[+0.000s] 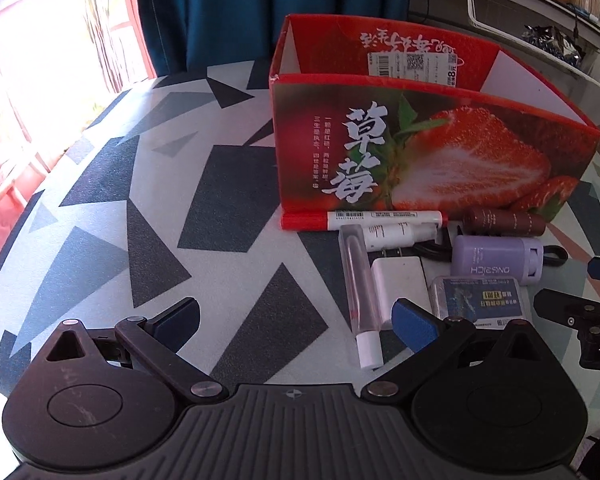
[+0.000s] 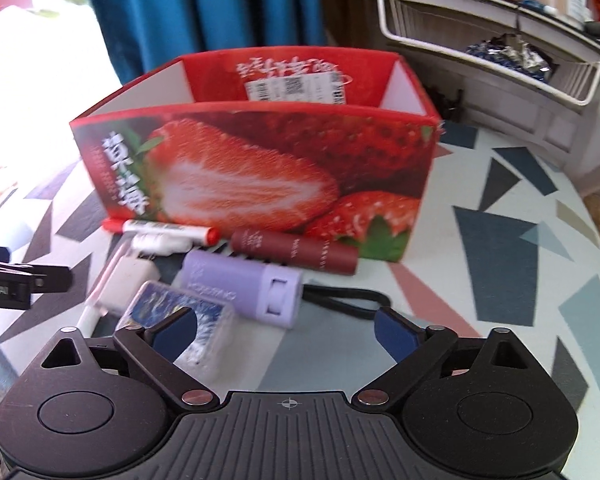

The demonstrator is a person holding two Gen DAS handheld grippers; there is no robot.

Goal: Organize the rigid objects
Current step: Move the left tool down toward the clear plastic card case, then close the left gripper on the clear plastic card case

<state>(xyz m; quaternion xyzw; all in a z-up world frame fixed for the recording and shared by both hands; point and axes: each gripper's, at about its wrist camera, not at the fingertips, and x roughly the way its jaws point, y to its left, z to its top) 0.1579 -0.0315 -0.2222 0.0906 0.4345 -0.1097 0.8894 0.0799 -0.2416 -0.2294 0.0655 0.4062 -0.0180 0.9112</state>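
Observation:
An open red strawberry box (image 1: pixel 420 148) (image 2: pixel 260 168) stands on the patterned table. Before it lie a red-capped marker (image 1: pixel 380 218) (image 2: pixel 164 230), a maroon tube (image 1: pixel 504 222) (image 2: pixel 296 252), a purple case (image 1: pixel 496 258) (image 2: pixel 240 284), a white charger (image 1: pixel 404 284) (image 2: pixel 128 276), a clear spray tube (image 1: pixel 360 288), a small white bottle (image 1: pixel 396 235) and a clear card box (image 1: pixel 478 302) (image 2: pixel 172 312). My left gripper (image 1: pixel 296 320) is open and empty, left of the pile. My right gripper (image 2: pixel 284 330) is open and empty, just before the purple case.
A black strap (image 2: pixel 344 300) trails right from the purple case. A white wire rack (image 2: pixel 492 60) and cluttered shelf stand at the back right. Blue curtains (image 1: pixel 220 12) hang behind. The table edge (image 1: pixel 32 184) curves at the left.

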